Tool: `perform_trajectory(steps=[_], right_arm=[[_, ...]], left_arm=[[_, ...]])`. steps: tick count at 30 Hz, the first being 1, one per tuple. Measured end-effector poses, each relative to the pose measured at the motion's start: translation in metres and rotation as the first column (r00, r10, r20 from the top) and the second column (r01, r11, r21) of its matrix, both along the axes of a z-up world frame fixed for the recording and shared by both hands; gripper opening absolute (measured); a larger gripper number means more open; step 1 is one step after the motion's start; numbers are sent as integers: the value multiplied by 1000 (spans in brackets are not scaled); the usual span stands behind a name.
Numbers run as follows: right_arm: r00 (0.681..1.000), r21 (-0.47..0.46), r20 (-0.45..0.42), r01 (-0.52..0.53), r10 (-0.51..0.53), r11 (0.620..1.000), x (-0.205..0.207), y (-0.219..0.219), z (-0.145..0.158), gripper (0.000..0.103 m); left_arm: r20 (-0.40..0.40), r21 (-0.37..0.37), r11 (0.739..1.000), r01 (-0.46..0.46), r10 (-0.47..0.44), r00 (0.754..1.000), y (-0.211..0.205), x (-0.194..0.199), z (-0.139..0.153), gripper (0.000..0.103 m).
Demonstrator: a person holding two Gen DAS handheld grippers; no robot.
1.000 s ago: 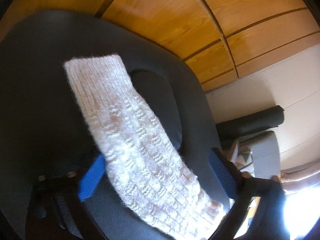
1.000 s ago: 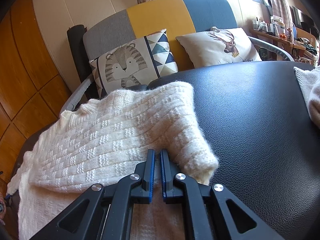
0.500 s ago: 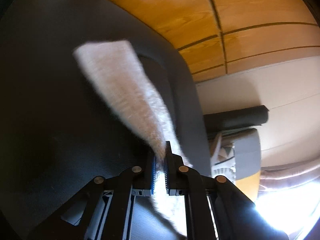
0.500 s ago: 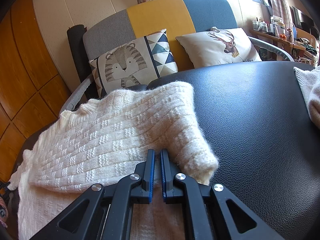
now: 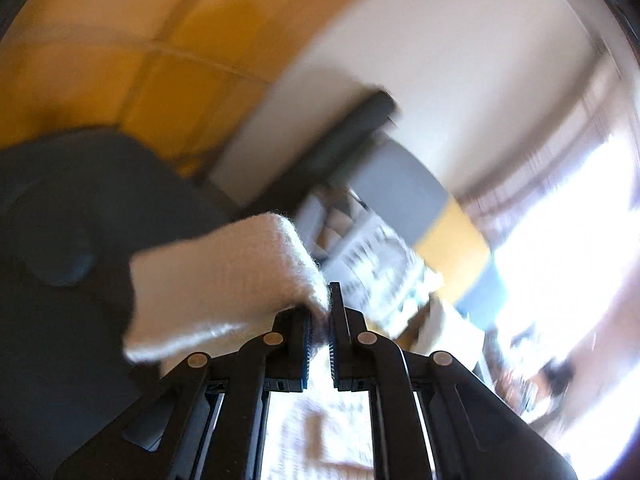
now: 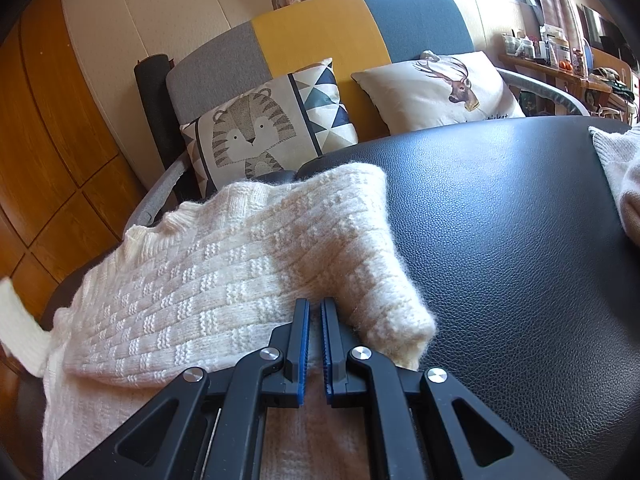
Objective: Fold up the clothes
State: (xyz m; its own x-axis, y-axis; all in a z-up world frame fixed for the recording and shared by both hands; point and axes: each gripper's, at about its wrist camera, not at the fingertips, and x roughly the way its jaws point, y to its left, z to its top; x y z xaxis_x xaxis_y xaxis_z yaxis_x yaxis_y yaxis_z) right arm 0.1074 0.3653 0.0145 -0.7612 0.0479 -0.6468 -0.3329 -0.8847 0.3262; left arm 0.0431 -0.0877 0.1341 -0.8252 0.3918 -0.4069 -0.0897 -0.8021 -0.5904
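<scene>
A cream knitted sweater [image 6: 192, 280] lies on the black leather table [image 6: 500, 240], one sleeve folded across its body. My right gripper [image 6: 314, 312] rests low on the sweater at that sleeve's fold, jaws shut with knit pinched between the blue pads. In the blurred left wrist view, my left gripper [image 5: 320, 312] is shut on the other sleeve [image 5: 224, 280] and holds it up off the table, with the cuff end drooping to the left. A strip of that raised sleeve [image 6: 20, 328] shows at the left edge of the right wrist view.
A second cream garment [image 6: 616, 168] lies at the table's right edge. Behind the table stands a grey, yellow and blue sofa [image 6: 320, 32] with a tiger cushion [image 6: 260, 128] and a deer cushion [image 6: 440, 88]. A rolled black mat [image 6: 154, 92] leans by wooden wall panels [image 6: 52, 120].
The left gripper closed on the flat-lying sleeve, then swung up and over towards the sofa, rolling as it went. The sleeve now hangs from it. The right gripper kept still.
</scene>
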Motion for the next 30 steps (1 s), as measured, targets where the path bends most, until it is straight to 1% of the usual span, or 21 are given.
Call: perform_trajectory(steps=[2, 4, 6, 7, 8, 10, 11, 13, 15, 17, 18, 19, 20, 21, 23, 24, 26, 27, 28, 30], right_arm=[[1000, -10, -5, 0, 0, 1000, 0, 1, -1, 4], [1000, -18, -9, -1, 1, 1000, 1, 2, -1, 4], [1000, -24, -12, -1, 1, 1000, 1, 2, -2, 4], [1000, -27, -13, -2, 1, 1000, 1, 3, -2, 4], [1000, -29, -14, -2, 1, 1000, 2, 3, -2, 4], [1000, -33, -17, -2, 1, 999, 2, 3, -3, 4], [1000, -35, -18, -2, 1, 999, 2, 3, -3, 4], [1000, -39, -20, -2, 2, 999, 3, 4, -3, 4], [1000, -42, -22, -3, 2, 999, 3, 4, -4, 4], [1000, -44, -24, -3, 2, 999, 3, 4, -4, 4], [1000, -45, -24, -3, 2, 999, 3, 4, -4, 4], [1000, -46, -25, -3, 2, 999, 3, 4, -5, 4], [1000, -47, -27, -3, 2, 999, 4, 5, -5, 4], [1000, -49, -28, -3, 2, 999, 4, 5, -5, 4], [1000, -51, -28, -3, 2, 999, 4, 5, -5, 4], [1000, -51, -28, -3, 2, 999, 4, 5, -5, 4], [1000, -51, -27, -4, 2, 999, 4, 5, -5, 4], [1000, -50, -27, -4, 3, 999, 4, 5, -5, 4], [1000, -51, -27, -5, 3, 999, 4, 5, -5, 4], [1000, -53, -27, -7, 5, 999, 4, 5, -5, 5]], left_arm=[[-6, -87, 994, 68, -68, 998, 45, 1, 2, 7], [9, -160, 979, 125, -125, 992, 81, 0, 5, 7], [32, -235, 953, 194, -191, 981, 126, 5, -2, 7], [47, -276, 933, 232, -228, 973, 150, 5, -5, 7], [67, -324, 906, 272, -265, 962, 174, 2, -10, 7], [111, -414, 847, 332, -316, 942, 212, -3, -24, 7], [135, -464, 811, 356, -332, 934, 230, -3, -32, 7], [188, -584, 719, 378, -334, 924, 259, 2, -55, 8], [239, -686, 613, 393, -320, 917, 283, 6, -77, 9], [276, -745, 530, 405, -307, 911, 292, 12, -91, 11], [266, -769, 503, 394, -310, 913, 295, 17, -93, 12], [252, -785, 485, 386, -319, 914, 296, 23, -93, 16], [230, -785, 487, 382, -342, 911, 292, 31, -90, 23], [208, -781, 498, 377, -363, 908, 287, 38, -87, 25], [154, -747, 552, 369, -397, 905, 270, 51, -78, 36], [126, -728, 580, 366, -412, 903, 258, 58, -76, 38], [73, -711, 616, 338, -413, 908, 242, 69, -74, 42], [48, -704, 635, 318, -404, 913, 234, 74, -73, 43], [25, -694, 661, 285, -374, 927, 221, 78, -71, 46], [-1, -640, 737, 217, -283, 959, 191, 76, -65, 48]])
